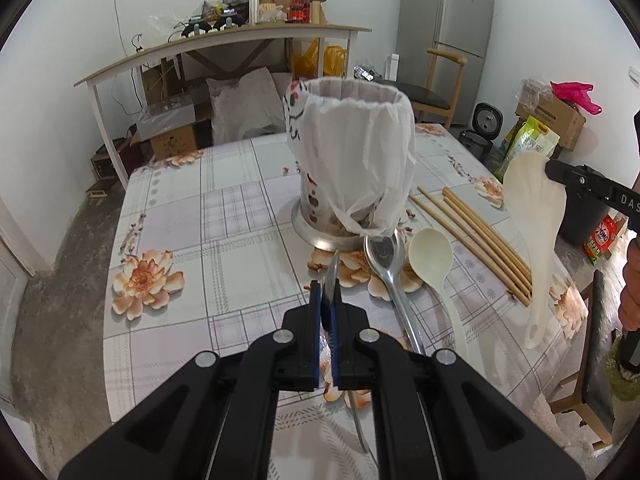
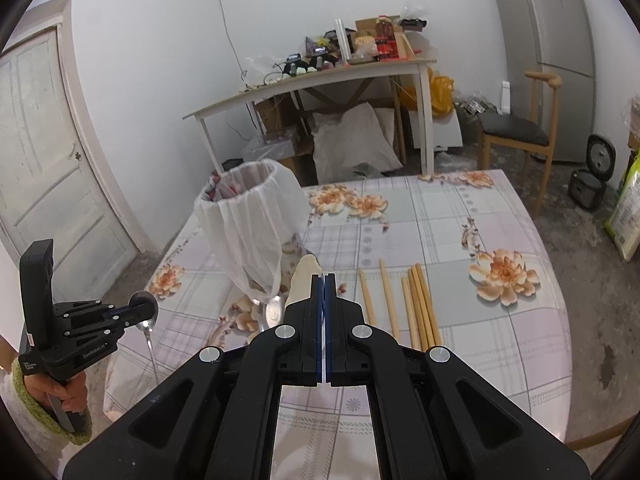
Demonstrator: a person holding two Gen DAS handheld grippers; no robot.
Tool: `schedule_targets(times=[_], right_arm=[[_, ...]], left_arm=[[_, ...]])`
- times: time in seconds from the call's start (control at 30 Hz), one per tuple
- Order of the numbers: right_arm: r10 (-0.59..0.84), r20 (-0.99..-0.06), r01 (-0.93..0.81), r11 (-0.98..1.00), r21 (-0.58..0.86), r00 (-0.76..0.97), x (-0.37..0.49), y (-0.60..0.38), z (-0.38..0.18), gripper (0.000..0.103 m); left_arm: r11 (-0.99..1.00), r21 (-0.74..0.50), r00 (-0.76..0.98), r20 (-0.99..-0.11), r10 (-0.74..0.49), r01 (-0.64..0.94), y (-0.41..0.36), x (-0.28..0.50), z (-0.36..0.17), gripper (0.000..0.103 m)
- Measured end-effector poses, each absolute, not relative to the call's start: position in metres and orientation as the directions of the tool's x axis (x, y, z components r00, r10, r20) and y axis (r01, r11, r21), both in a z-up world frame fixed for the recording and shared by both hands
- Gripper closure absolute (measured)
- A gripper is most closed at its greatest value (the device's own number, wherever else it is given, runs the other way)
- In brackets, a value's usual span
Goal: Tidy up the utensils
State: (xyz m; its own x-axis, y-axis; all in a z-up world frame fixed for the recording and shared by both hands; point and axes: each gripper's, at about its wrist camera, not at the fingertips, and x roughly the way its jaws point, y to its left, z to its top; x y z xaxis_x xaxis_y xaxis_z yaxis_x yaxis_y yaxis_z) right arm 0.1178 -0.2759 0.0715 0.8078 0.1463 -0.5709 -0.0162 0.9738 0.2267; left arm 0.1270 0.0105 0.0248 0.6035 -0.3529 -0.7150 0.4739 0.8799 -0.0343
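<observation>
We hold the left gripper (image 1: 329, 300) pinched on a metal spoon (image 2: 146, 322), gripping it by the bowel end so the handle hangs down off the table's left edge in the right wrist view; in the left wrist view only a sliver of its bowl shows between the blue pads. Our right gripper (image 2: 325, 284) is pressed together on a white rice paddle (image 1: 534, 216), pinching the blade, and the paddle hangs in the air over the table's right edge with its handle pointing down. On the floral tablecloth (image 1: 224, 240), near the table's middle, stands the utensil holder (image 1: 352, 160) (a metal cup draped in white plastic film). Just in front of its base lie a second metal spoon (image 1: 386, 260) and, beside it, a cream plastic ladle (image 1: 432, 256), both with handles running toward the near edge. A row of wooden chopsticks (image 1: 480, 240) lies toward the right edge, apart from the holder.
</observation>
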Motion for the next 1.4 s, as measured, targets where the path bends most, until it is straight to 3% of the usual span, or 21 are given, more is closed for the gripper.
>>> schedule_targets(times=[0.63,1.03,1.4], right_arm=[[0.258,-0.393,-0.151,0.947,0.283,0.882,0.145,-0.280,0.145,0.103],[0.295,-0.266,-0.213,0.931,0.295,0.918,0.195,-0.289,0.198,0.103],[0.213,-0.266,-0.162,0.966,0.202,0.940,0.244,-0.275,0.193,0.103]], left_arm=[[0.883,-0.024,0.734,-0.545,-0.405,0.469,0.010,0.143,0.117,0.100],[0.899,-0.060,0.833,-0.354,-0.425,0.433,-0.007,0.201,0.198,0.100],[0.906,0.021,0.863,-0.313,-0.396,0.424,-0.051,0.260,0.164,0.100]])
